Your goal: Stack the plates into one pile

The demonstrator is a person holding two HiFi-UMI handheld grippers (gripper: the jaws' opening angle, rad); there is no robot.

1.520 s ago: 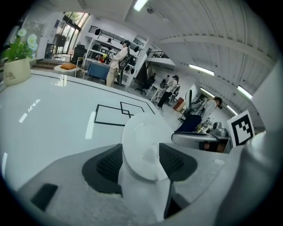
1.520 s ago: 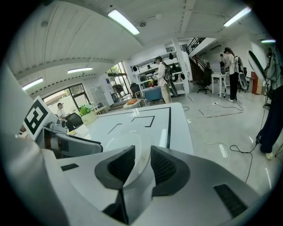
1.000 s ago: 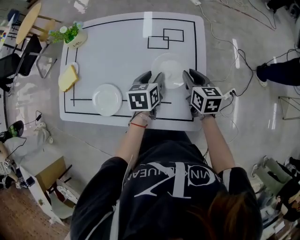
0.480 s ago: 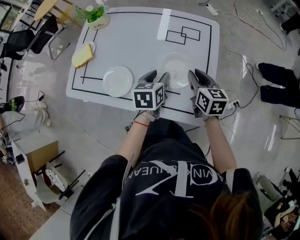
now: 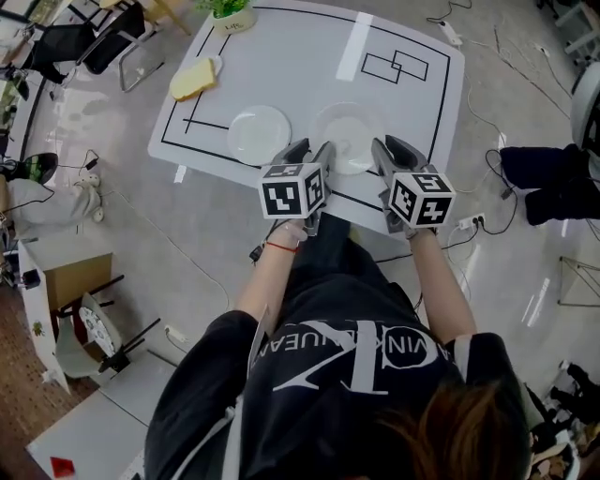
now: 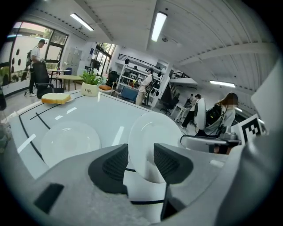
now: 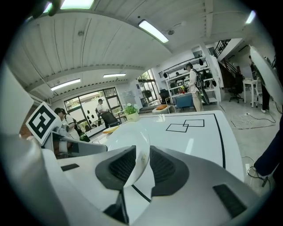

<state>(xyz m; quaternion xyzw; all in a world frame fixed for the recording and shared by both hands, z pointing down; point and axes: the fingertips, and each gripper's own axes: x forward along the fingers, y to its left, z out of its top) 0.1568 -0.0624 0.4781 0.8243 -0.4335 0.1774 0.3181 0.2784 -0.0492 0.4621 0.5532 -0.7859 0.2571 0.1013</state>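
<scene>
The left gripper (image 6: 141,164) has its jaws closed to a narrow gap on the near left rim of a white plate (image 5: 349,134), with the rim pinched between the ribbed pads. The right gripper (image 7: 137,165) grips the same plate on its near right rim, jaws equally narrow. The plate hangs between the two tools at the front edge of the table (image 5: 300,66), right of the middle, and looks to be lifted just clear of the surface.

The second plate (image 5: 260,134) lies flat just to the left, inside the black border line and nearer the front left corner. It is the place to stack.

To do this step well, both grippers should travel left as one, keeping the same spacing so the plate is neither bent nor pulled out of a pinch. Hold it level; the glazed rim is probably slick and each pad covers only a small part of it. Centre it over the lying plate before lowering it. Set it down gently, then open both jaws together, since letting go on one side first would likely tip it. The yellow block (image 5: 195,79) and potted plant (image 5: 228,8) at the far left corner are well out of the way.
</scene>
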